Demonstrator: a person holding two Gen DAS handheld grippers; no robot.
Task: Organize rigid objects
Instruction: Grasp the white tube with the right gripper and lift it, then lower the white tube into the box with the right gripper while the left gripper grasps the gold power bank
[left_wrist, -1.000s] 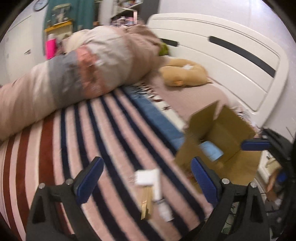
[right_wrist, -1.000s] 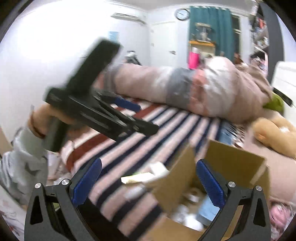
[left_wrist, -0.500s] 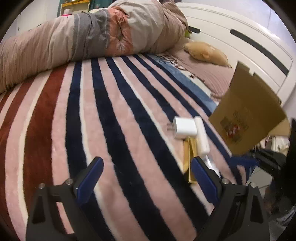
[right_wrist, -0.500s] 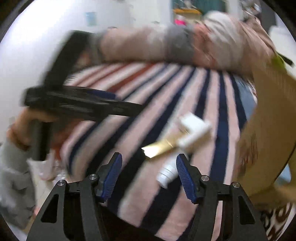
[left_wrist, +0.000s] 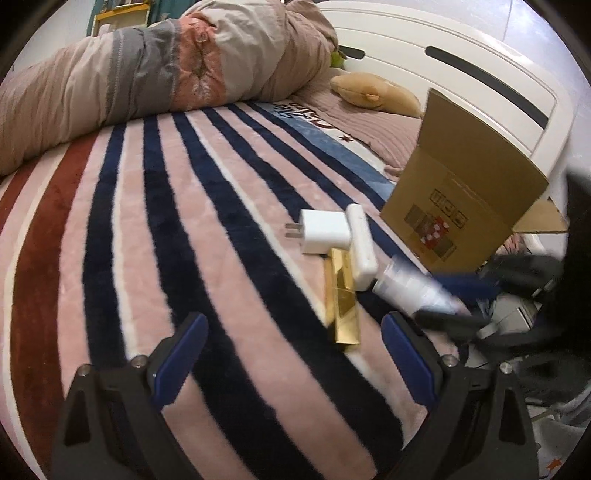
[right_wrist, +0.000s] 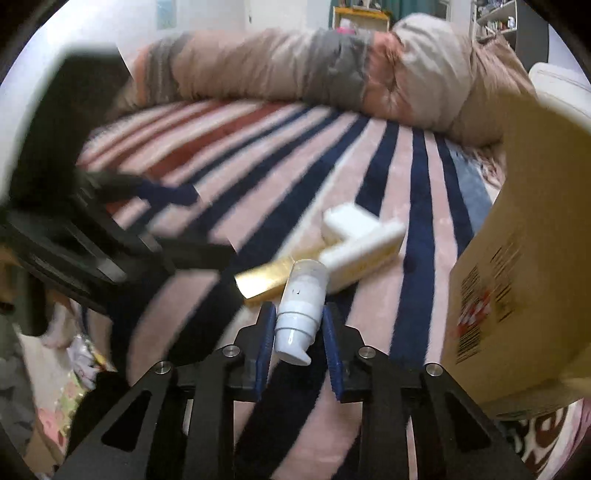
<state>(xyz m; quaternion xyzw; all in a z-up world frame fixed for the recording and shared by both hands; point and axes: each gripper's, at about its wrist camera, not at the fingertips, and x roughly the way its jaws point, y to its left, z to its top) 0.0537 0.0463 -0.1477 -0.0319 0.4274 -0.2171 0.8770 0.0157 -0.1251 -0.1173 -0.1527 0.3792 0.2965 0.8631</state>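
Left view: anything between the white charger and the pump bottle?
Yes: the white oblong case lies between the charger and the pump bottle, beside the gold box.

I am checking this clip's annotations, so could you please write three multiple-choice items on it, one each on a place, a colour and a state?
1. Where does the brown cardboard box stand relative to the white plug-in wall charger, seen from the left wrist?
A. to its right
B. to its left
C. on top of it

2. What colour is the long flat box lying on the striped blanket?
A. green
B. gold
C. red

3. How are the two grippers?
A. both open
B. left gripper open and empty, right gripper closed around the white pump bottle
C. both grip bottles

Answers: 1 A, the box rises at the blanket's right edge. 2 B, its surface is shiny gold. 3 B, blue pads flank the bottle in the right wrist view; the left ones stand wide apart.
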